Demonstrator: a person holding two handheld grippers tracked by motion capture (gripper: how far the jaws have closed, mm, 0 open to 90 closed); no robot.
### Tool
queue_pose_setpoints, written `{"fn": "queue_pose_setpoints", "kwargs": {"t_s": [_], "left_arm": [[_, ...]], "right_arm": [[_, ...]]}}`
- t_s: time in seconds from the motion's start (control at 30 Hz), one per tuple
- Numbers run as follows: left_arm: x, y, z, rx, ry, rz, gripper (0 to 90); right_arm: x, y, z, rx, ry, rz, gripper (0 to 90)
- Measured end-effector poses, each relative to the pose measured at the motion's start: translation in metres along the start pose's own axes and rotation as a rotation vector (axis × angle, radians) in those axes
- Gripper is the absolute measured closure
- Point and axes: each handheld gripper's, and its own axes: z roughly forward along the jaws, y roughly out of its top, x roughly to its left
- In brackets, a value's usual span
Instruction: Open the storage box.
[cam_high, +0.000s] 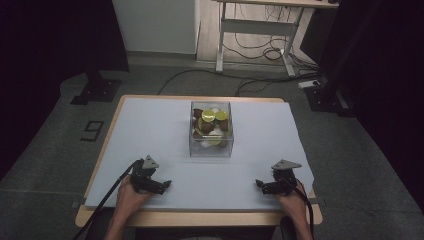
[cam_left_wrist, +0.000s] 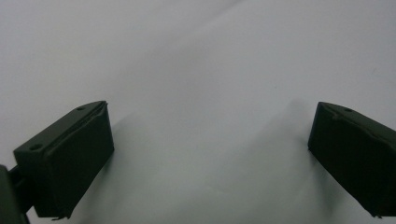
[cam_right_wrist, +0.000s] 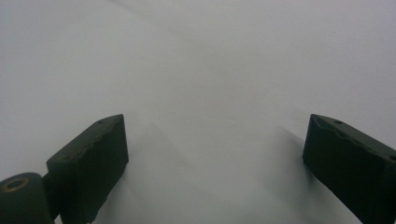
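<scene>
The clear box (cam_high: 211, 129) sits at the middle of the counter (cam_high: 150, 125), toward its far side, filled with lime slices (cam_high: 208, 115) and dark brown pieces. I judge it stiff, smooth and slippery, fairly heavy when full, so I'd clamp its two opposite side walls low down. My left hand-held gripper (cam_high: 159, 185) and right hand-held gripper (cam_high: 264, 187) rest near the front edge, well apart from the box, jaws spread wide and holding nothing.
</scene>
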Motion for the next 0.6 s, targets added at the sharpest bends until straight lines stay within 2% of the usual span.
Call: {"fn": "queue_pose_setpoints", "kwargs": {"t_s": [0.17,0.3,0.43,0.6], "left_arm": [[0.000,0.000,0.000,-0.002,0.002,0.001,0.2],[-0.002,0.000,-0.002,0.000,0.007,-0.001,2.2],[-0.003,0.001,-0.005,-0.006,0.007,-0.007,3.4],[-0.003,0.005,-0.012,-0.054,-0.026,-0.033,4.2]], "right_arm": [[0.000,0.001,0.001,0.007,-0.004,0.000,4.2],[0.001,0.004,0.002,0.038,-0.001,-0.009,0.0],[0.005,0.007,0.000,0.019,0.007,-0.022,0.0],[0.005,0.012,-0.005,0.005,0.033,-0.003,0.0]]}}
